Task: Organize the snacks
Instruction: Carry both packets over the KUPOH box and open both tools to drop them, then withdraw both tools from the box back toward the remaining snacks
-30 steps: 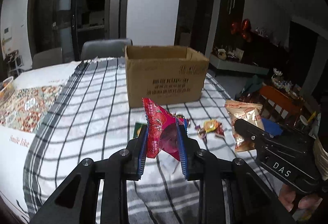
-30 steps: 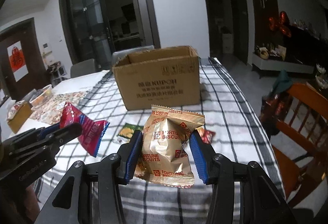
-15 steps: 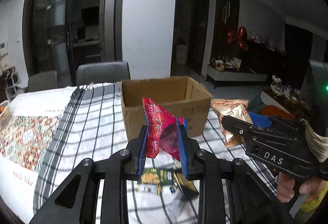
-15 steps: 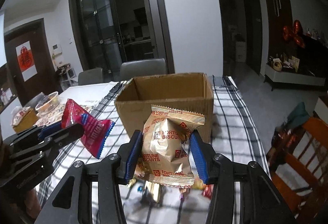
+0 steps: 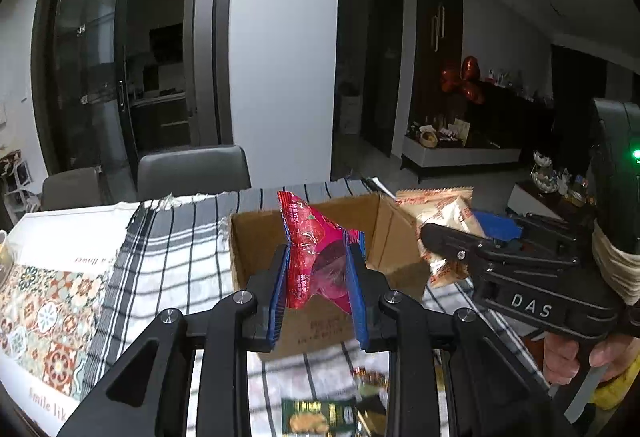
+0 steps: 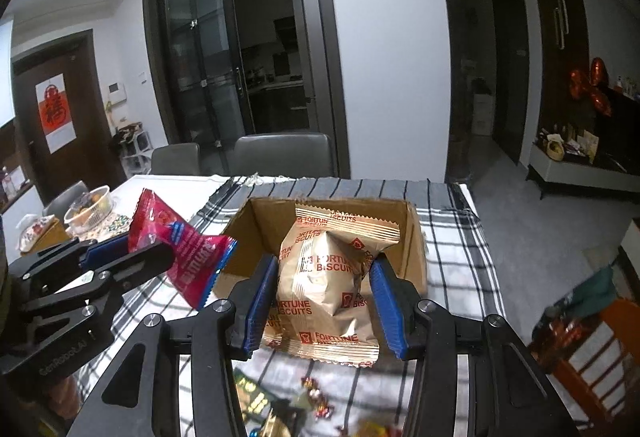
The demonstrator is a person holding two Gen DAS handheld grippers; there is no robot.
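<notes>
Biscuit pack [image 6: 328,285] upright, long axis vertical, clamped.

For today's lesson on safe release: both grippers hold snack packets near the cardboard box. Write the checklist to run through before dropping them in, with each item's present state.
1. Left gripper shut on the red snack packet: ok.
2. Right gripper shut on the Fortune Biscuits packet: ok.
3. Cardboard box open at the top: ok.
4. Packets above the box opening: cannot tell.
5. Room inside the box: cannot tell, packets hide the floor.
6. Loose candies left on the checked tablecloth: not ok.
</notes>
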